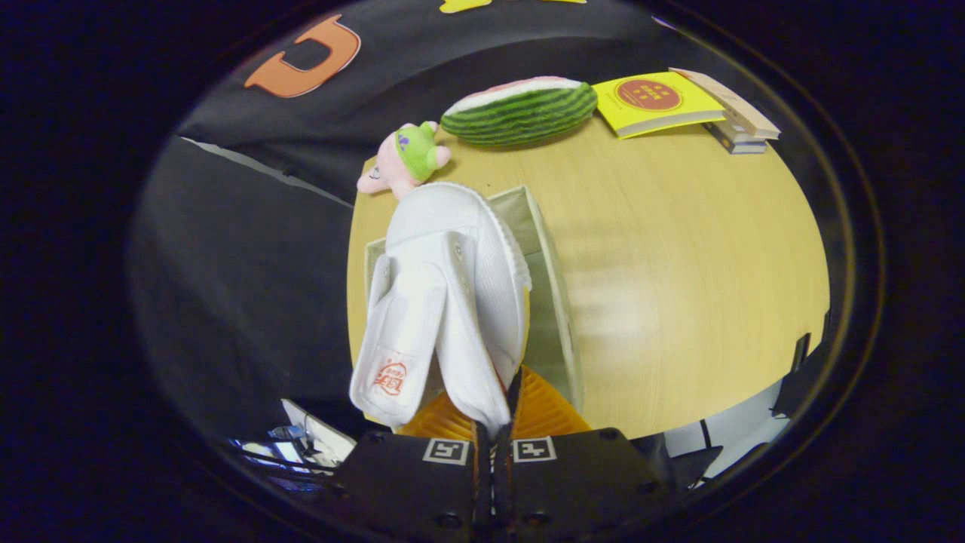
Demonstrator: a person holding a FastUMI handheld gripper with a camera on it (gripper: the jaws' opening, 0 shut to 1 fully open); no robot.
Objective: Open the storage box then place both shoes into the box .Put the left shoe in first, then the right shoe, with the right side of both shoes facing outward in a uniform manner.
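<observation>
A white canvas shoe [445,302] hangs from my gripper [494,418], whose fingers are shut on its heel collar. The toe points away from me and the tongue flap with a red logo hangs down beside the fingers. Right under and beyond the shoe stands the open pale-green storage box [549,302] on the wooden table [678,286]. The shoe covers most of the box's opening, so what is inside the box is hidden.
Beyond the box lie a pink and green plush toy [407,160], a watermelon-slice plush [520,111], a yellow book [654,102] and a small stack of books [735,121]. The table's near edge [678,430] runs just ahead of the fingers.
</observation>
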